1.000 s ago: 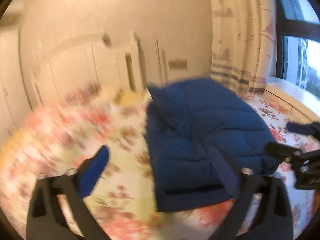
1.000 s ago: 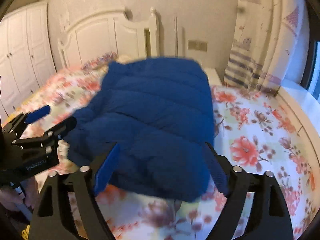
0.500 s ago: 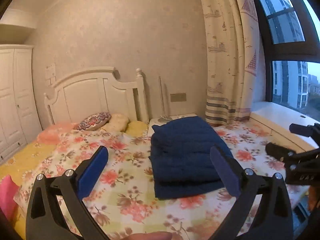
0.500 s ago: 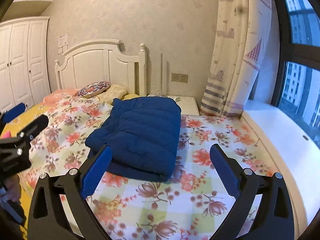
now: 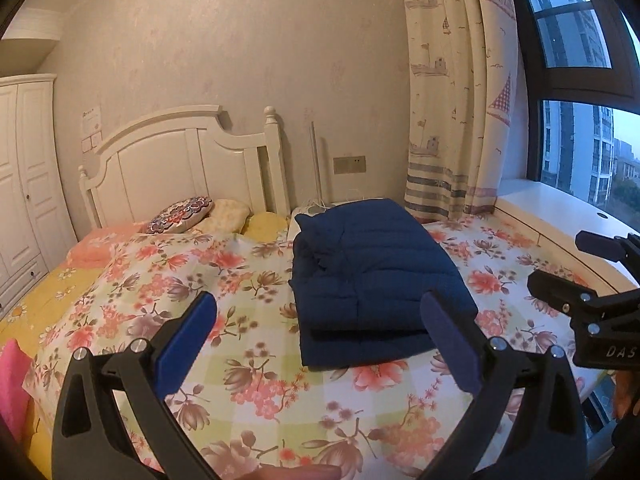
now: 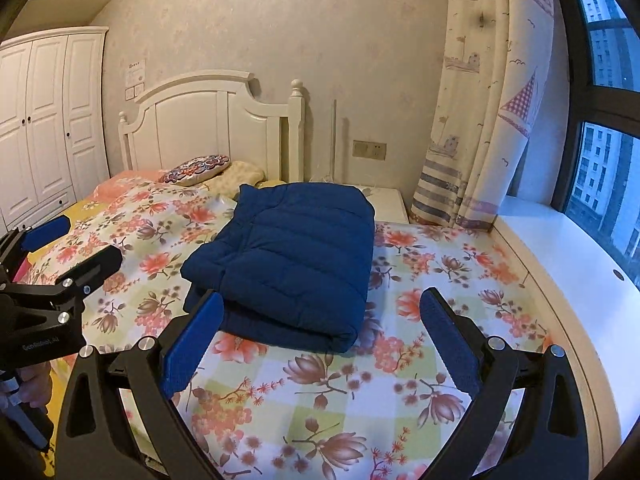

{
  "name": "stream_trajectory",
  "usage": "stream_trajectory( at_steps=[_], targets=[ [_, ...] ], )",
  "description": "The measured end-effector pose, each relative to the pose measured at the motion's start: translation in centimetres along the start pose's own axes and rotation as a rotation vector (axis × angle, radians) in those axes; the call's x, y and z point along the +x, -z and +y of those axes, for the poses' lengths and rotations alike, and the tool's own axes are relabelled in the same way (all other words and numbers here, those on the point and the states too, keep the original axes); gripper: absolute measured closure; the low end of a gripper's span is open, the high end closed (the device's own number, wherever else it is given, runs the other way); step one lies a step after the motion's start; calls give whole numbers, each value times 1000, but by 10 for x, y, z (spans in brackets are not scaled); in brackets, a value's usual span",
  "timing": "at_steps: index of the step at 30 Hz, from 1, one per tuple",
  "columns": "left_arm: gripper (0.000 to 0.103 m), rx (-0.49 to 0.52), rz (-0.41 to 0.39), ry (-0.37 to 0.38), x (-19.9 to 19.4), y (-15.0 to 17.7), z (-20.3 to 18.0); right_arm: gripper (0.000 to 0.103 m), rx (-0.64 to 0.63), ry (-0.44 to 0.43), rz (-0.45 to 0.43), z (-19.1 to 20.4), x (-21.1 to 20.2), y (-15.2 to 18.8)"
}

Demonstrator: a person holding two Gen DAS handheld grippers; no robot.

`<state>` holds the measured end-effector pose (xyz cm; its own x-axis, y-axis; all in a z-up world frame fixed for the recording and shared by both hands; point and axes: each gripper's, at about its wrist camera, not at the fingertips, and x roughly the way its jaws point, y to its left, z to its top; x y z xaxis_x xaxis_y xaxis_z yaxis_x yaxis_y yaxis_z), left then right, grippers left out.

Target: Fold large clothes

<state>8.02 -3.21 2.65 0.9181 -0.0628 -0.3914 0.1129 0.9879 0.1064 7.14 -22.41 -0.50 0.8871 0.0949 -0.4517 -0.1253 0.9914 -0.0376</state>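
Lying folded into a compact rectangular stack, the navy quilted jacket (image 5: 372,276) rests on the floral bedspread (image 5: 248,364) of the bed, toward the side nearest the curtain (image 5: 452,92) and window. Its smooth folded edge faces the right wrist view; its layered open edges face the left wrist view.

The left hand-held gripper (image 5: 320,320) is spread wide with nothing between its blue pads, held above the bedspread, apart from the jacket. The right hand-held gripper (image 6: 320,320) is likewise spread and empty, just short of the jacket's near edge. Pillows (image 6: 200,168) lie against the white headboard (image 6: 208,120).
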Motion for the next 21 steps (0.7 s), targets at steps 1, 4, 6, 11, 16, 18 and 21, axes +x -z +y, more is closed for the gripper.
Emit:
stream_trajectory(
  at_steps=[1, 4, 6, 11, 16, 18, 21],
  targets=[
    [2, -1, 0, -2, 0, 0, 0, 8, -2, 0, 0, 0, 0, 0],
    [2, -4, 2, -2, 0, 0, 0, 8, -14, -3, 0, 2, -1, 0],
    [2, -7, 6, -3, 1, 1, 1, 8, -22, -4, 1, 5, -2, 1],
    [2, -17, 17, -5, 3, 4, 4, 8, -36, -12, 0, 11, -3, 0],
    [2, -33, 31, -1, 5, 6, 9, 8, -48, -16, 0, 15, -4, 0],
    [2, -39, 38, 0, 7, 7, 11, 8, -52, -17, 3, 17, -4, 0],
    [2, -53, 53, 6, 10, 7, 13, 8, -58, -18, 6, 19, -4, 0]
  ],
)
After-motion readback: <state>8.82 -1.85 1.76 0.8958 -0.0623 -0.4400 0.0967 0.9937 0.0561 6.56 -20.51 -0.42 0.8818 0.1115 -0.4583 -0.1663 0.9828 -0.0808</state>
